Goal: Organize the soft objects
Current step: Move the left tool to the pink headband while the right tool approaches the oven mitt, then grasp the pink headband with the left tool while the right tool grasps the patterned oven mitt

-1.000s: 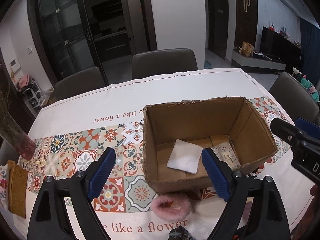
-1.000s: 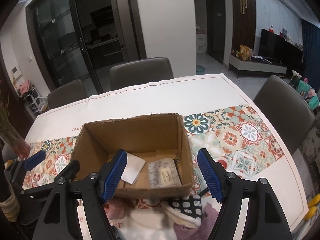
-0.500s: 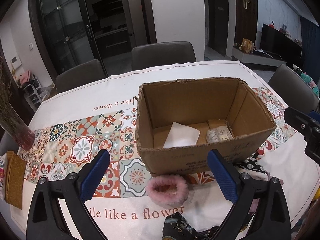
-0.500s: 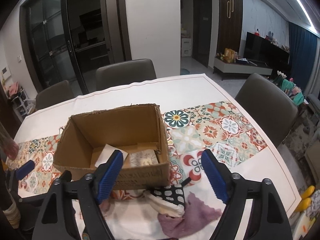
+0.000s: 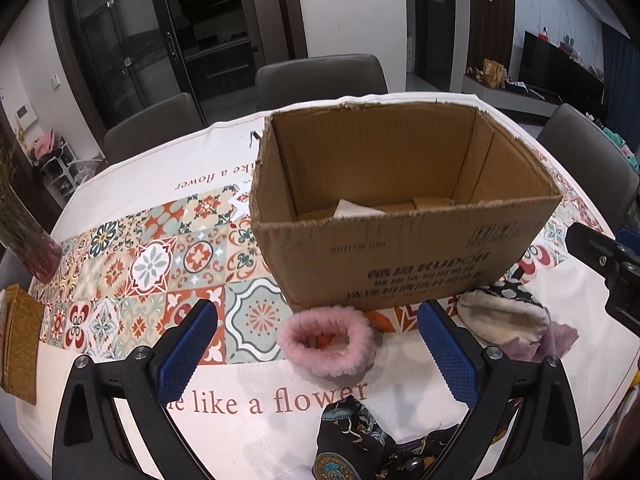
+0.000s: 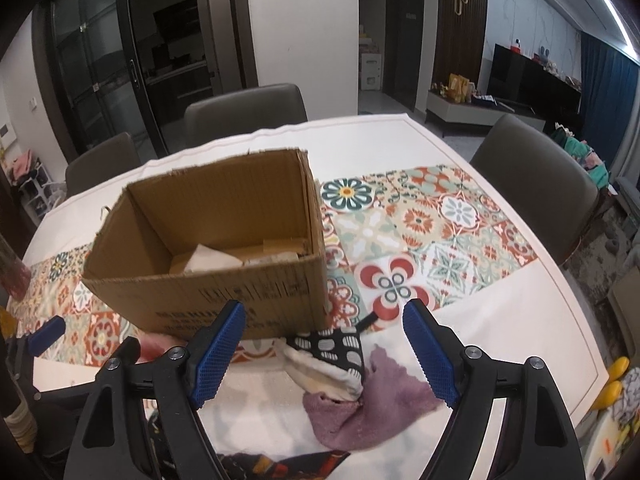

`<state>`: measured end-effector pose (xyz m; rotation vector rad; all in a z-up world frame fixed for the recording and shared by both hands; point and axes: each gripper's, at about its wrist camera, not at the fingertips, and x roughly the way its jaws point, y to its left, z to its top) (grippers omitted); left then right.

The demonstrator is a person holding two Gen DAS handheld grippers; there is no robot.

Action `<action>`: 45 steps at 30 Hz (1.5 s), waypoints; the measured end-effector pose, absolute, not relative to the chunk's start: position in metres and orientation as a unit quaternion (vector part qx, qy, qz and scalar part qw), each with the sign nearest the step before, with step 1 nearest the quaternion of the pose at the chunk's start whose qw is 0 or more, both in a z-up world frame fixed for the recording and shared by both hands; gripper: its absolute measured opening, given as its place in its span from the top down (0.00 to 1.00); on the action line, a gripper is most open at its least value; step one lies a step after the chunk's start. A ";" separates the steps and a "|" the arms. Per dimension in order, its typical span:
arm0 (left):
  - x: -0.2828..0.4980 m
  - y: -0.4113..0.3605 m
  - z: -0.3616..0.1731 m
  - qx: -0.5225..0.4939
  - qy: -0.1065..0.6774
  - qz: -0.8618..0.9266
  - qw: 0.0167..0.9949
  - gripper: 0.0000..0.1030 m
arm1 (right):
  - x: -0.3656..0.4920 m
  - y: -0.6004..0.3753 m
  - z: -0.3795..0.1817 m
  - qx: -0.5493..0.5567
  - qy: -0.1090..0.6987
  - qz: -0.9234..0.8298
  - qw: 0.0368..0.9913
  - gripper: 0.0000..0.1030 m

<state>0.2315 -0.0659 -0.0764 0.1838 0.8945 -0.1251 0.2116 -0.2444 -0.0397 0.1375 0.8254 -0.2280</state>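
An open cardboard box [image 5: 404, 256] stands on the table; it also shows in the right wrist view [image 6: 208, 292]. A white cloth [image 6: 208, 258] lies inside it. In front of the box lie a pink fluffy ring [image 5: 326, 340], a black-and-white spotted pouch with cream lining [image 6: 332, 354], a purple cloth [image 6: 360, 408] and a dark patterned cloth [image 5: 352, 440]. My left gripper [image 5: 318, 354] is open and empty, low over the pink ring. My right gripper [image 6: 322, 354] is open and empty, over the spotted pouch.
A tiled runner [image 5: 140, 268] crosses the white tablecloth. A vase [image 5: 30, 248] and a mustard cloth [image 5: 18, 344] sit at the left edge. Grey chairs [image 5: 320, 80] stand around the table. Yellow objects [image 6: 612, 380] lie off the right edge.
Both grippers have drawn back from above the box and dropped lower toward the table's near side, so the soft items in front of the box now lie between their open fingers.
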 end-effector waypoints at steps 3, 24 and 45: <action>0.232 -0.066 -0.082 0.089 0.435 -0.059 0.894 0.01 | 0.211 -0.244 -0.048 0.067 0.408 -0.110 0.904 0.21; 0.249 -0.071 -0.150 0.101 0.494 -0.065 0.861 0.01 | 0.233 -0.247 -0.130 0.068 0.477 -0.095 0.871 0.21; 0.265 -0.065 -0.192 0.099 0.521 -0.065 0.845 0.10 | 0.252 -0.242 -0.175 0.053 0.521 -0.083 0.848 0.21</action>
